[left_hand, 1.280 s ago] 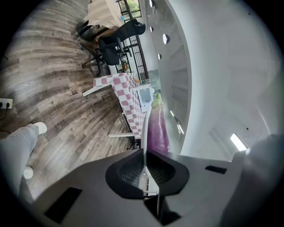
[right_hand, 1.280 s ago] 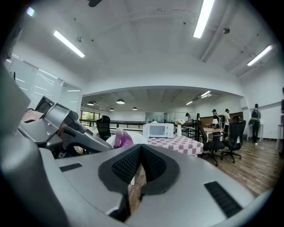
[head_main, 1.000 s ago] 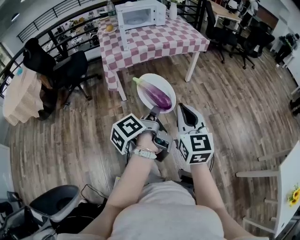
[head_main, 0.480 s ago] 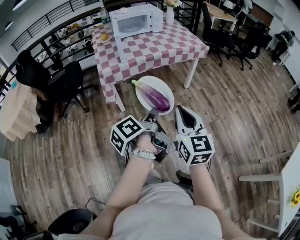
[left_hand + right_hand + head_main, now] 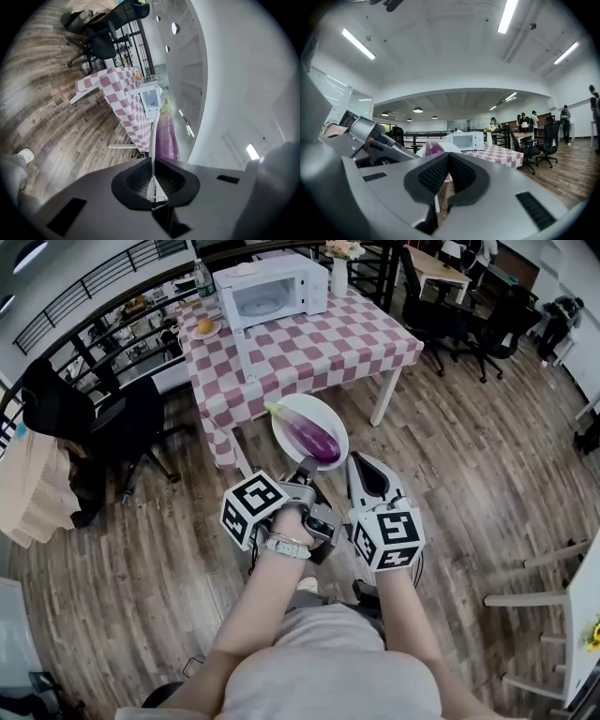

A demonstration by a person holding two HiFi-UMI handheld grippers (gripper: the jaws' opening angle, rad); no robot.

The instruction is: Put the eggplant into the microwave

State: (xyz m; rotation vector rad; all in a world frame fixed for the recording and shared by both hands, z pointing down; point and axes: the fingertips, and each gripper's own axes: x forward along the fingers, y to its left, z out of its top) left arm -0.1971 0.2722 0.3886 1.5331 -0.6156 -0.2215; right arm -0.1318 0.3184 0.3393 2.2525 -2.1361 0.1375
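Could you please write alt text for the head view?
The left hand-held gripper grips the rim of a white plate bearing a purple eggplant. The right hand-held gripper, shut and empty, is beside it; a microwave sits on the checked table ahead.

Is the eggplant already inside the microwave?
No, the eggplant lies on the white plate that the left gripper holds by its rim, short of the microwave.
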